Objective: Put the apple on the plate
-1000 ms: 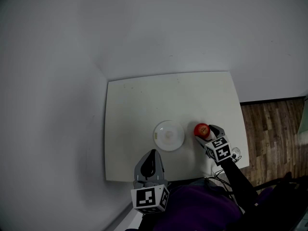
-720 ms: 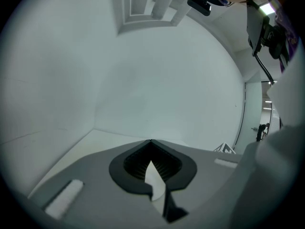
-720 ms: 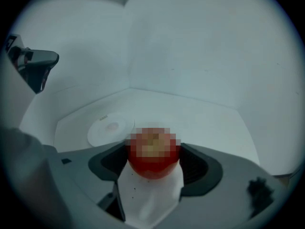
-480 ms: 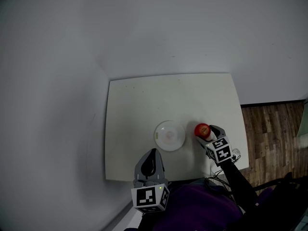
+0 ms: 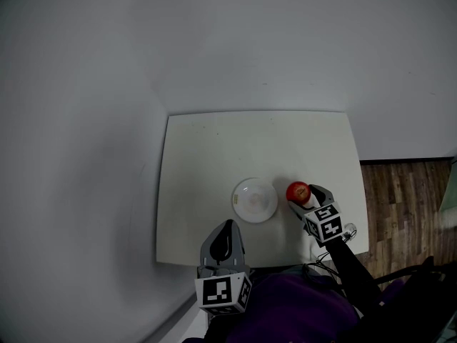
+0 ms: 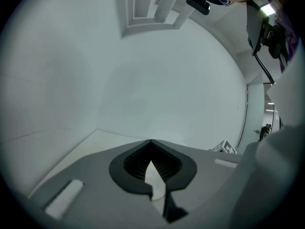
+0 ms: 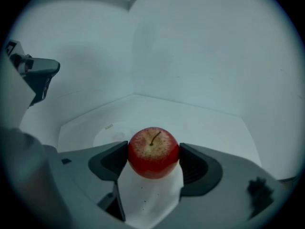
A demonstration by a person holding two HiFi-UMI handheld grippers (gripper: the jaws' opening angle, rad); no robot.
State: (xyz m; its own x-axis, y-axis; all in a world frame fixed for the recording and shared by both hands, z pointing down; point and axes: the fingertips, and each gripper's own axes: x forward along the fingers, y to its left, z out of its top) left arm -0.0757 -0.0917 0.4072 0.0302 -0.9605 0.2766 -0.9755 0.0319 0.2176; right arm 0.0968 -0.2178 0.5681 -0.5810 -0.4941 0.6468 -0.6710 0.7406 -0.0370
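We place the table (image 5: 214, 148) in a corner, with walls (image 5: 235, 41) behind it and to its left, and floor (image 5: 407, 199) to its right. The plate (image 5: 255, 199) lies on the table, nearer its front edge. Just right of the plate, the apple (image 5: 298, 191) sits between the jaws of the right gripper (image 5: 305, 197), both touching it. The left gripper (image 5: 228, 227) hangs over the front edge, before the plate.

I count one apple (image 5: 298, 191), one plate (image 5: 255, 200) and one table (image 5: 214, 148). I have two grippers, my left gripper (image 5: 228, 227) and my right gripper (image 5: 305, 197), with two jaws apiece. That makes two cubes as well: the left marker cube (image 5: 223, 292) and the right marker cube (image 5: 323, 222).
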